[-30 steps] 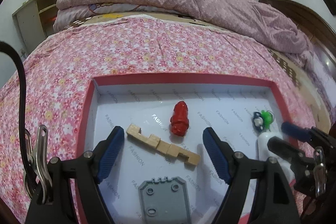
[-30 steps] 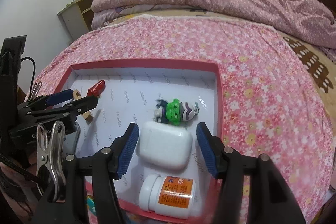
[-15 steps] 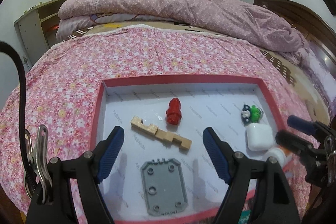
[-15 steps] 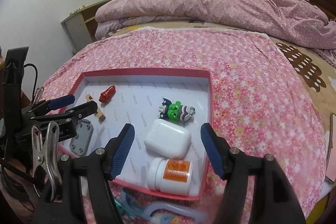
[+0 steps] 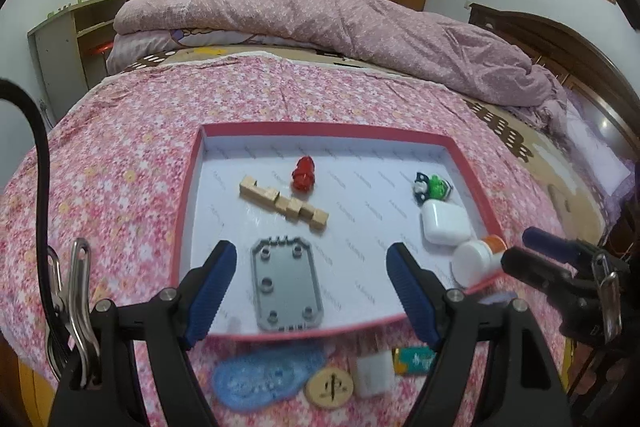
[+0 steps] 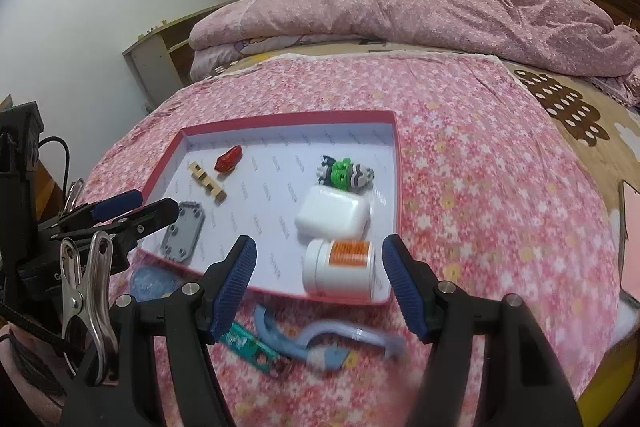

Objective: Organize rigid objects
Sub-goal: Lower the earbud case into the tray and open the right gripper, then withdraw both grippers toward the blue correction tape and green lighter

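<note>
Sorted pieces, a grey plate (image 5: 285,287) and pill bottle (image 6: 340,269) among them, lie inside the red tray (image 5: 188,203) on the bed. Left gripper (image 5: 310,293) and right gripper (image 6: 318,285) hang with fingers spread and empty, likely freed for the loose items beside the tray.

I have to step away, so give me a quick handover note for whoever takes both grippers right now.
Left gripper and right gripper: open, empty, above the tray's near edge.
In the red tray: gray plate, wooden block, red toy, green figure, white case, pill bottle.
Left on the bedspread near the tray: blue piece, wooden disc, white block, green pack, light-blue hook.
</note>
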`<action>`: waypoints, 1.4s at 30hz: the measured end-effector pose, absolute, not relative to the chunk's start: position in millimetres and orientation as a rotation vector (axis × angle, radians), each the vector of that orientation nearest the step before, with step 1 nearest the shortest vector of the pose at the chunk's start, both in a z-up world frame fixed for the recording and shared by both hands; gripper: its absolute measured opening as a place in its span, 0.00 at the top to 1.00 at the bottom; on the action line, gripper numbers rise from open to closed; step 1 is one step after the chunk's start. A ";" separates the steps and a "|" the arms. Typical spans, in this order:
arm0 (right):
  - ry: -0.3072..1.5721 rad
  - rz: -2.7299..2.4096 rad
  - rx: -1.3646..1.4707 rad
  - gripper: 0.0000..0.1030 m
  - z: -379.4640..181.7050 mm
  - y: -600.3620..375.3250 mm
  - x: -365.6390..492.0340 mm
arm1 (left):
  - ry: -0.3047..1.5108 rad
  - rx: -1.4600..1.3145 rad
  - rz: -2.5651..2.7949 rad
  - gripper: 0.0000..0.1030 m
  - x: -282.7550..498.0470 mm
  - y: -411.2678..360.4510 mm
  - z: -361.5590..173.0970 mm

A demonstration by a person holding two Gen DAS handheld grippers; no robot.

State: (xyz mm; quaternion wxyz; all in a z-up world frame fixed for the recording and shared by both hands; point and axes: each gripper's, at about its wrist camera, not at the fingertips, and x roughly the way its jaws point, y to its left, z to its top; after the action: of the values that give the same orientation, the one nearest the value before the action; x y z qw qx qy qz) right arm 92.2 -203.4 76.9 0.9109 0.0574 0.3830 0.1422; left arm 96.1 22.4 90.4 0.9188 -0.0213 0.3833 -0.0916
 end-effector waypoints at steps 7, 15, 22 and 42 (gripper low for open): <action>0.799 0.305 0.135 0.35 69.5 -204.2 67.4 | 0.801 -0.036 -0.181 0.21 73.0 35.1 82.4; 0.820 0.321 0.114 0.35 56.0 -201.7 39.6 | 0.821 -0.029 -0.157 0.21 56.5 52.4 68.2; 0.853 0.377 0.124 0.35 39.6 -198.5 29.4 | 0.833 -0.003 -0.099 0.21 50.2 64.7 53.9; 0.898 0.464 0.106 0.35 15.9 -174.8 33.6 | 0.852 -0.037 -0.093 0.21 51.5 75.4 34.5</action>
State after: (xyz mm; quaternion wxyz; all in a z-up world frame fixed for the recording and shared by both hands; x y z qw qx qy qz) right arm 33.6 -174.8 15.9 0.8736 0.0508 0.4299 0.2221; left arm 51.5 75.4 34.5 0.9095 -0.0179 0.4129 -0.0452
